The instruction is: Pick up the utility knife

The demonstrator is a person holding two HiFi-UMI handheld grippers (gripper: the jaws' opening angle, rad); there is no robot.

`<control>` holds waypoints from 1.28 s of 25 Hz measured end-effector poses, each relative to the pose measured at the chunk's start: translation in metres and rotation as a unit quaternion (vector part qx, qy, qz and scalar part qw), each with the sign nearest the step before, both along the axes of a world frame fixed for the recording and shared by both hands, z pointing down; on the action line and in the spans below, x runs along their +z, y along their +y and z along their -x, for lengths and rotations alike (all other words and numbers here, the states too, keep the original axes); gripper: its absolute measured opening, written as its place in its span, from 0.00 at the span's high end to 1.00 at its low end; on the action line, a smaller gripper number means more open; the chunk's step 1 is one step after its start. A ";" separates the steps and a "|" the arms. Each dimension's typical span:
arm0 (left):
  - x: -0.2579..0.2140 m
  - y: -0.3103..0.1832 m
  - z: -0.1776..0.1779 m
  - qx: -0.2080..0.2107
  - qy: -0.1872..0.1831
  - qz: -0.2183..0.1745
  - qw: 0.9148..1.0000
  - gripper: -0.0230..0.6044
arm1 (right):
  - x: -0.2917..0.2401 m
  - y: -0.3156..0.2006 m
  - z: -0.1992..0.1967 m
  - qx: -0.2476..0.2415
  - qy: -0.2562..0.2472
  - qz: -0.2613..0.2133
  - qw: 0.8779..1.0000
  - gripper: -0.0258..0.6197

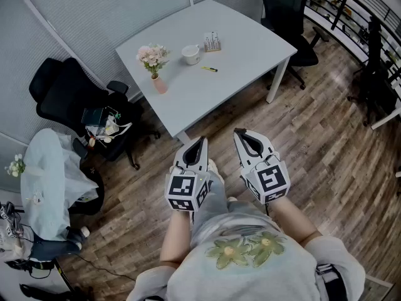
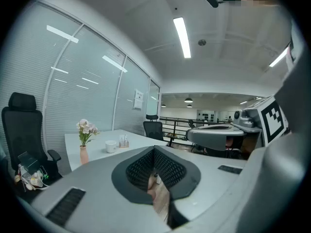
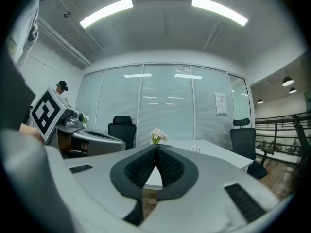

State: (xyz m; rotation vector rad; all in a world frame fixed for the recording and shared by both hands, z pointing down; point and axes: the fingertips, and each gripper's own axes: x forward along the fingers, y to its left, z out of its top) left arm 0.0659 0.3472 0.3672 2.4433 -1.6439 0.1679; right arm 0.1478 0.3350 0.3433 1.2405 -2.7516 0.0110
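**Slim yellow utility knife point(image 1: 209, 69) lies flat on the white bench point(image 1: 250, 49), well apart from both tools**

At the far left a black office chair point(image 1: 69, 96) holds a heap of clutter. On the bench a pink vase of pale flowers point(image 1: 154, 64) stands at the knife's 9 o'clock. The left tool point(image 1: 200, 142) is held close before the person's body, jaws pressed together with nothing between them. A white mug point(image 1: 191, 54) sits near the knife at its 10 o'clock. The knife is a thin bar, yellow with a dark tip, at roughly 12 o'clock from the tools. A small rack point(image 1: 212, 42) stands at its 12 o'clock. The right tool point(image 1: 241, 133) is likewise closed tight and empty. Between tools and knife lie a strip of wood floor point(image 1: 326, 137) and the bench's near corner. Another black chair point(image 1: 285, 11) stands at the bench's far right.
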 end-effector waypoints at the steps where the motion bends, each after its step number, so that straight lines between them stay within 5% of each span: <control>1: 0.000 0.000 -0.001 0.000 0.000 0.001 1.000 0.96 | 0.000 0.001 -0.001 0.000 -0.001 0.001 1.000 0.96; 18: -0.001 -0.050 -0.001 0.005 0.013 -0.002 1.000 0.96 | 0.000 -0.045 0.000 -0.007 0.001 0.001 1.000 0.96; 32: 0.017 -0.167 0.034 -0.001 0.014 0.019 1.000 0.96 | 0.024 -0.161 0.035 -0.016 0.008 0.025 1.000 0.96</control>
